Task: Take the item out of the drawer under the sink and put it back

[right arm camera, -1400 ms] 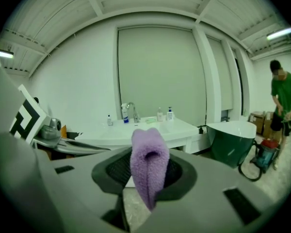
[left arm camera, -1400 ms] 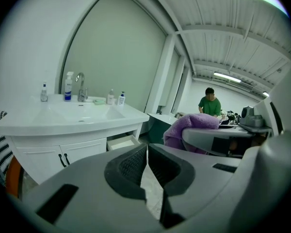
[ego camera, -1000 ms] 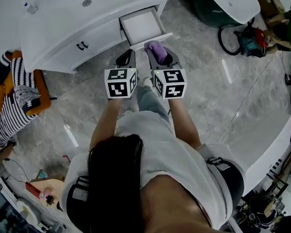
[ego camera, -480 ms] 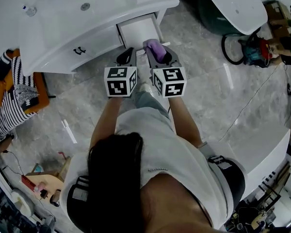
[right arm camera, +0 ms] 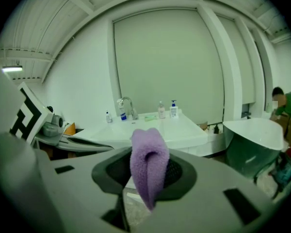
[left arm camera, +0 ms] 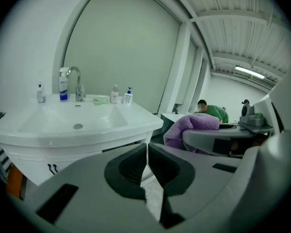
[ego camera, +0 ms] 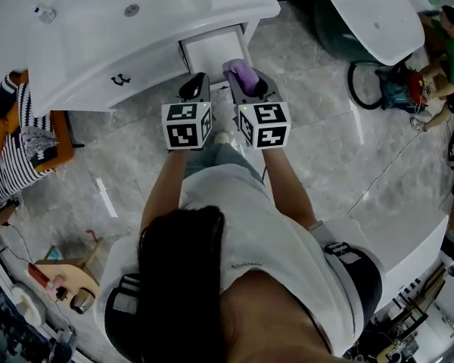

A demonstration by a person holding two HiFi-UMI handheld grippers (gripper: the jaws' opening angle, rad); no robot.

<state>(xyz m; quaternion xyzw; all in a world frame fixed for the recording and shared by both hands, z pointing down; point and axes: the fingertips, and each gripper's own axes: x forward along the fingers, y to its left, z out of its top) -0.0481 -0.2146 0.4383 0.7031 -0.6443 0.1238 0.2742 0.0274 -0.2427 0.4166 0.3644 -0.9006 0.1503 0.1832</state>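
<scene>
Arms outstretched at the drawer (ego camera: 212, 46): our right hand-held gripper (ego camera: 250, 89) pinches a purple cloth (right arm camera: 148, 169), our left hand-held gripper (left arm camera: 146, 165) closed.

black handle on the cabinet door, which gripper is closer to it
Left. The left gripper sits right of the black handle; the right gripper, holding the purple cloth, is further right, by the open drawer.

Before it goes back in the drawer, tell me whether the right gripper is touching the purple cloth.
Touching. The right gripper view shows the purple cloth pinched between the two pads of the right gripper, its fold standing up between them.
</scene>
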